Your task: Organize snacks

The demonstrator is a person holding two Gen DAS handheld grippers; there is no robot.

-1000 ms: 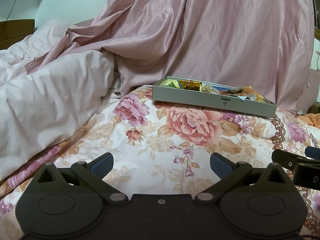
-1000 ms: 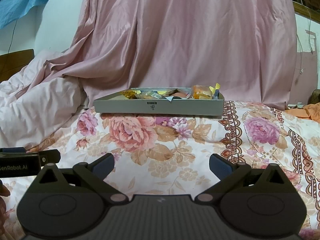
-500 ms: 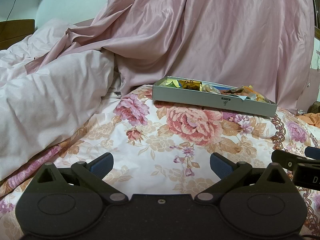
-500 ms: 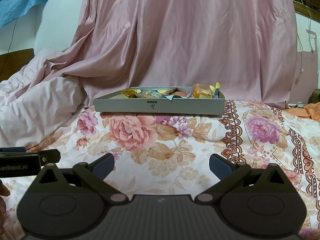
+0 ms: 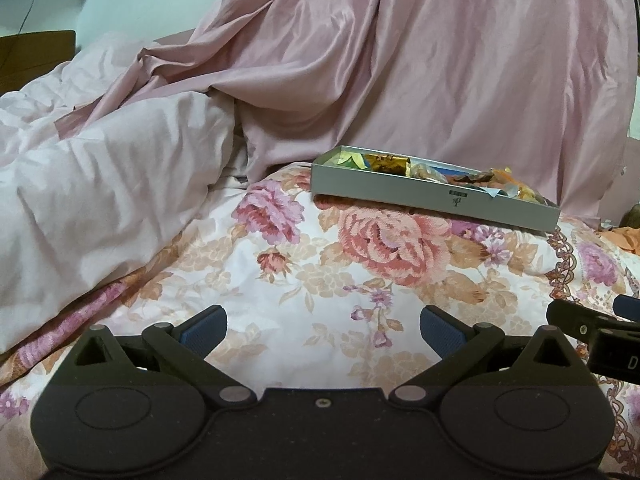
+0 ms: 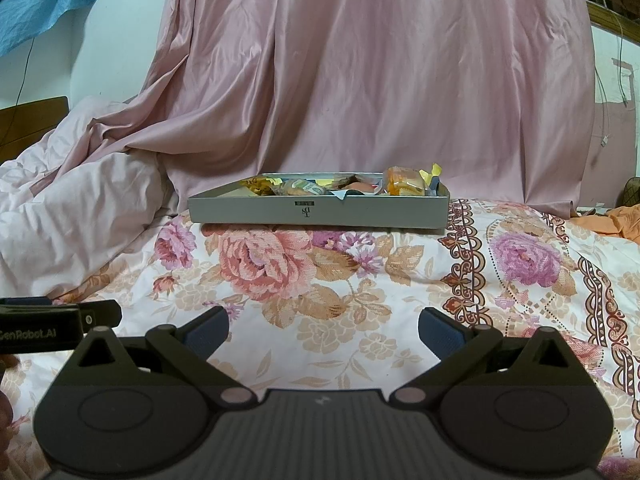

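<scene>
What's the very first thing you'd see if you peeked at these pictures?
The flat grey box heaped with bright snack wrappers, sitting far back on the flowery bedspread. Behind it hangs a big shiny pink sheet. Up close, the right claw and the left claw both gape open, holding nothing.

Grey box (image 6: pixel 320 214) on floral bedspread (image 6: pixel 360 280); pink drape (image 6: pixel 380 80) behind.

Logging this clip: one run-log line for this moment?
left gripper: open, empty | right gripper: open, empty | grey box: on bedspread, snacks inside, untouched
</scene>
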